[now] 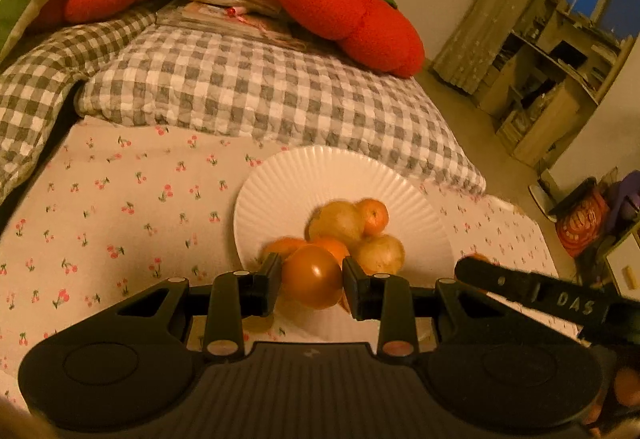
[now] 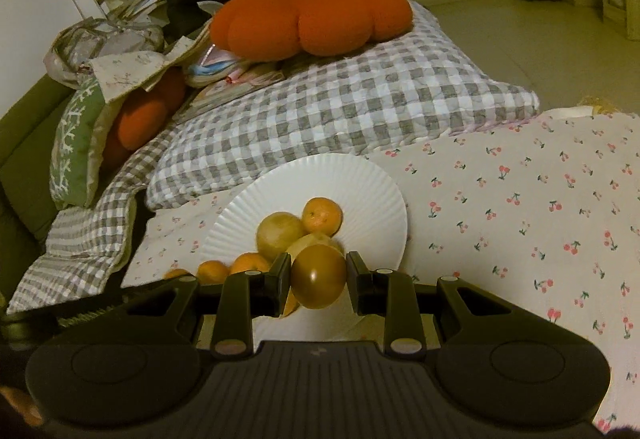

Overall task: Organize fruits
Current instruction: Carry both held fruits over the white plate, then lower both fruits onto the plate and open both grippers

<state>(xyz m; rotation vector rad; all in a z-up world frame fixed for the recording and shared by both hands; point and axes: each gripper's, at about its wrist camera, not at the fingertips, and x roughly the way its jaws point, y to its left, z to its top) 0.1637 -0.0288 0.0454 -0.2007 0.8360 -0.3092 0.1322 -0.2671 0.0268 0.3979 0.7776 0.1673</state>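
Here each gripper, left gripper (image 1: 311,285) and right gripper (image 2: 318,281), seemingly clamps a smooth fruit (image 1: 312,281).

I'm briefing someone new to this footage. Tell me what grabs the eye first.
Each view shows a gripper shut on a glossy round fruit: left gripper, right gripper. Just beyond them, a ribbed white plate on the cherry-print sheet holds a heap of oranges and paler fruits. Farther back, a big orange persimmon-shaped cushion sits on the grey checked quilt.

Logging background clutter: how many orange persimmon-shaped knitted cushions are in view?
2. The stalk-topped orange knitted cushion lies atop the grey checked quilt; the second orange cushion sits half-covered beside the green snowflake pillow. Others may be hidden.
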